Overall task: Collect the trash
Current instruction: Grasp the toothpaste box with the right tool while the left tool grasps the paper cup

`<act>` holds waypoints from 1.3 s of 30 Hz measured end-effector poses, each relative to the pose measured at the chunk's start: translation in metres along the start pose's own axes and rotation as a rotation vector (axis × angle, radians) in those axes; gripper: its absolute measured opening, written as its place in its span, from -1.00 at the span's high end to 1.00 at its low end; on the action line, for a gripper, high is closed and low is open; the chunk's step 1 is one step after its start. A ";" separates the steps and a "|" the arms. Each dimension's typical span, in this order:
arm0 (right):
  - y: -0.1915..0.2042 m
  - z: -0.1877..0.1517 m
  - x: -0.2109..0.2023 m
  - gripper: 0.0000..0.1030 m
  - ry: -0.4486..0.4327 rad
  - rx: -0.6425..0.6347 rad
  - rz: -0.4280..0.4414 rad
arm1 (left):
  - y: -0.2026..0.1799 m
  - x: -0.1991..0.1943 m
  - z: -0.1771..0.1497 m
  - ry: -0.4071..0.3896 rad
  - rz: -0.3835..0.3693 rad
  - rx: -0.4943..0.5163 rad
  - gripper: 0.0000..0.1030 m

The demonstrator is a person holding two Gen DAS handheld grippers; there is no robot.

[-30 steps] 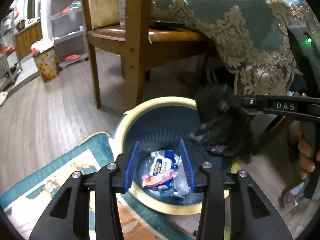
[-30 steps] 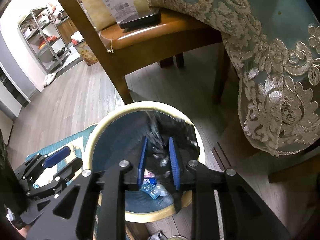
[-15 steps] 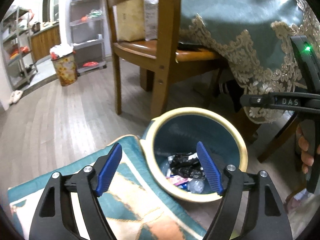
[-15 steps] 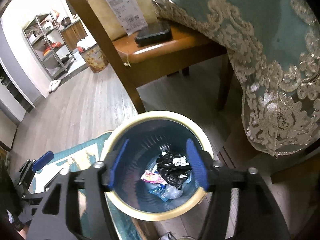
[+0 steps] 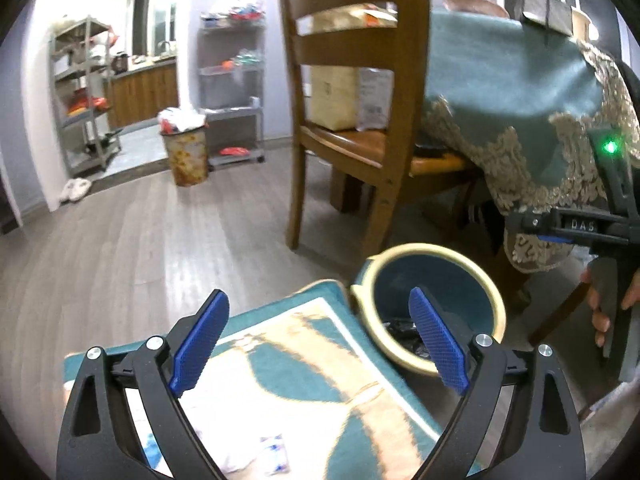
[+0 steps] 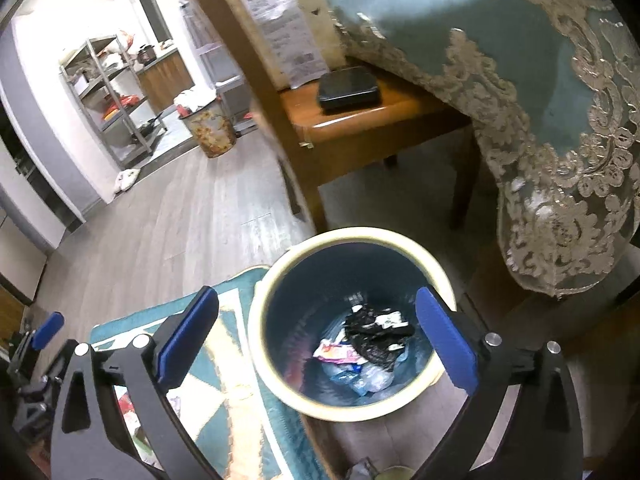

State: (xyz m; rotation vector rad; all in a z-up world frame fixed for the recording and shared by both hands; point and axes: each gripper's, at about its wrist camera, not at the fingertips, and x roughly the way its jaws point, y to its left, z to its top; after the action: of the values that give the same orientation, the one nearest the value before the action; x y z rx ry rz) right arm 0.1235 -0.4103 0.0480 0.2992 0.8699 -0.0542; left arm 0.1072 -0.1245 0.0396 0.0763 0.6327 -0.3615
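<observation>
A blue trash bin with a cream rim (image 6: 280, 280) stands on the floor beside a rug. Inside it, a crumpled black bag (image 6: 376, 340) lies on top of colourful wrappers (image 6: 340, 354). My right gripper (image 6: 316, 296) hovers above the bin, its jaws opening wide with nothing between them. My left gripper (image 5: 318, 300) is over the rug's edge, left of the bin (image 5: 432, 248); its jaws are also opening and hold nothing. Small white-and-blue wrappers (image 5: 274, 448) lie on the rug below it. The right gripper's body (image 5: 560, 232) and a hand (image 5: 600, 312) show at the right edge.
A wooden chair (image 5: 360, 80) with a black box (image 6: 348, 88) on its seat stands just behind the bin. A lace-edged teal tablecloth (image 5: 520, 100) hangs at the right. The patterned rug (image 5: 300, 360) is at bottom left. A floral bin (image 5: 186, 152) and shelves (image 5: 80, 92) stand far back.
The right gripper opened and let go of the black bag, which now lies in the bin. Both grippers opened wide and rose. The left gripper swung left, over the rug.
</observation>
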 end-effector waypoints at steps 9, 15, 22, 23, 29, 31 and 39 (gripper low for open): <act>0.054 -0.017 0.004 -0.88 0.024 -0.079 0.048 | 0.077 -0.053 -0.023 -0.015 0.141 -0.082 -0.78; 0.093 -0.031 0.013 -0.88 0.045 -0.124 0.074 | 0.116 -0.069 -0.052 0.033 0.228 -0.106 -0.78; 0.139 -0.065 0.035 -0.88 0.112 -0.191 0.090 | 0.142 -0.077 -0.081 0.085 0.264 -0.101 -0.78; 0.145 -0.071 0.038 -0.88 0.118 -0.204 0.090 | 0.144 -0.076 -0.085 0.094 0.269 -0.100 -0.78; 0.178 -0.108 0.068 -0.88 0.195 -0.294 0.081 | 0.167 -0.067 -0.110 0.163 0.270 -0.123 -0.78; 0.185 -0.117 0.076 -0.88 0.221 -0.306 0.080 | 0.171 -0.063 -0.118 0.188 0.273 -0.110 -0.78; 0.204 -0.144 0.115 -0.88 0.319 -0.346 0.071 | 0.172 -0.042 -0.133 0.245 0.220 -0.079 -0.76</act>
State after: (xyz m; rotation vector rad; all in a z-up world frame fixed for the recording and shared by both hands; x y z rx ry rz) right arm 0.1254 -0.1664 -0.0784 0.0126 1.1642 0.2138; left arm 0.0614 0.0731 -0.0492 0.1144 0.8709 -0.1137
